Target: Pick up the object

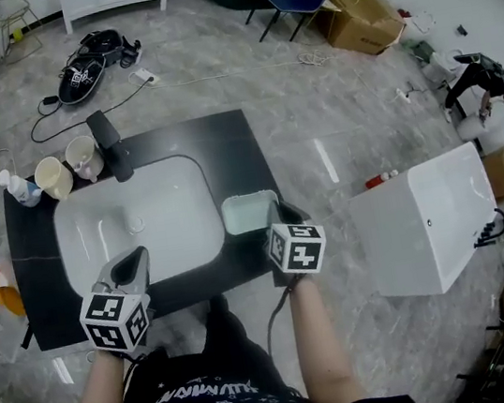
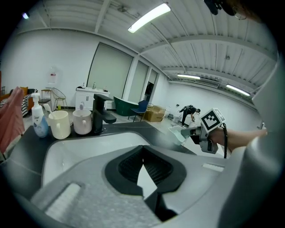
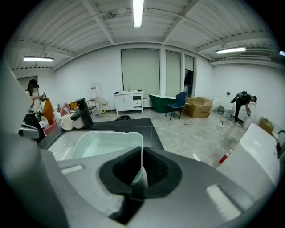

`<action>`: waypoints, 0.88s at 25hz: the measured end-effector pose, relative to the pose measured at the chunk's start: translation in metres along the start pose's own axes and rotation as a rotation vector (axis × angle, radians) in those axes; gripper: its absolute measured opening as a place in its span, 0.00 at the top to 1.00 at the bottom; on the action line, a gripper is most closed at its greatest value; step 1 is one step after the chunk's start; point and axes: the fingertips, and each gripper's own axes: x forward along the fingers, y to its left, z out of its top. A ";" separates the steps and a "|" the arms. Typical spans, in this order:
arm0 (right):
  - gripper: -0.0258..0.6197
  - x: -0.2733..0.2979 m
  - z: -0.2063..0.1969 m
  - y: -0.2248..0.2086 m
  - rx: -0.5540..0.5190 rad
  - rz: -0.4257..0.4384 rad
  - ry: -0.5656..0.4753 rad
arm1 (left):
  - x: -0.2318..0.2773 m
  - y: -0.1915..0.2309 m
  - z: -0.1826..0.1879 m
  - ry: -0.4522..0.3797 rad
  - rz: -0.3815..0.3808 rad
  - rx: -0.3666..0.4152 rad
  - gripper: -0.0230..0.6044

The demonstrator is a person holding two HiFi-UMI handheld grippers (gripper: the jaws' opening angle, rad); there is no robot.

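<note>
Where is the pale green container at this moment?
In the head view the pale green container is just right of the white sink, over the black countertop, its near wall pinched by the right gripper.
</note>
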 end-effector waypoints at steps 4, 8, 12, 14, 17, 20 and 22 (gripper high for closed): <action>0.95 -0.032 -0.010 0.020 0.023 -0.041 -0.033 | -0.027 0.007 -0.009 -0.014 -0.032 0.019 0.95; 0.95 -0.064 -0.020 0.035 0.058 -0.072 -0.067 | -0.052 0.012 -0.016 -0.034 -0.054 0.031 0.95; 0.95 -0.091 -0.036 0.052 0.074 -0.090 -0.085 | -0.074 0.015 -0.029 -0.052 -0.076 0.039 0.95; 0.95 -0.101 -0.044 0.064 0.079 -0.096 -0.095 | -0.084 0.019 -0.036 -0.058 -0.088 0.047 0.95; 0.95 -0.116 -0.055 0.081 0.092 -0.106 -0.105 | -0.100 0.024 -0.046 -0.061 -0.103 0.055 0.95; 0.95 -0.130 -0.070 0.101 0.101 -0.115 -0.106 | -0.120 0.031 -0.059 -0.059 -0.118 0.055 0.95; 0.95 -0.140 -0.078 0.118 0.104 -0.126 -0.107 | -0.135 0.040 -0.067 -0.056 -0.129 0.060 0.95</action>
